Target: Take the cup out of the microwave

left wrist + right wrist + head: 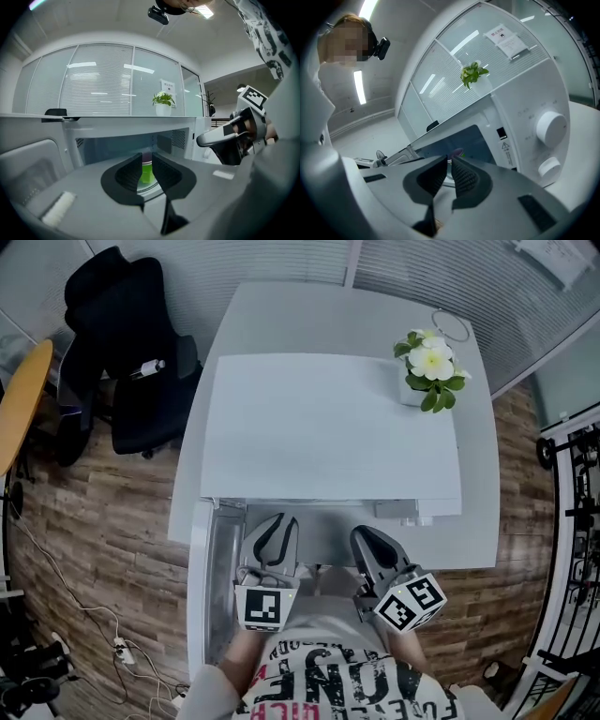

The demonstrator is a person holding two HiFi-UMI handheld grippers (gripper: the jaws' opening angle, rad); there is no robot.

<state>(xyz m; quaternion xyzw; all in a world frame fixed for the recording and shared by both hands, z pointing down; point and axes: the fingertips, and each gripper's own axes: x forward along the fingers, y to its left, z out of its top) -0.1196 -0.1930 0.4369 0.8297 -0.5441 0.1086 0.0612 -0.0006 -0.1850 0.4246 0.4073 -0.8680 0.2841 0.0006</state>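
A green cup stands on the glass turntable inside the white microwave, whose door hangs open at the left. My left gripper points into the cavity with its jaws apart; the cup shows through the gap, well beyond the tips and untouched. My right gripper is beside it to the right, with only a narrow gap between its jaws and nothing in them; the cup's rim shows past them. From above, both the left gripper and the right gripper sit just in front of the opening.
A potted plant stands on the microwave's back right corner. Two white knobs are on the panel right of the cavity. The white table holds the oven. A black office chair and floor cables are at the left.
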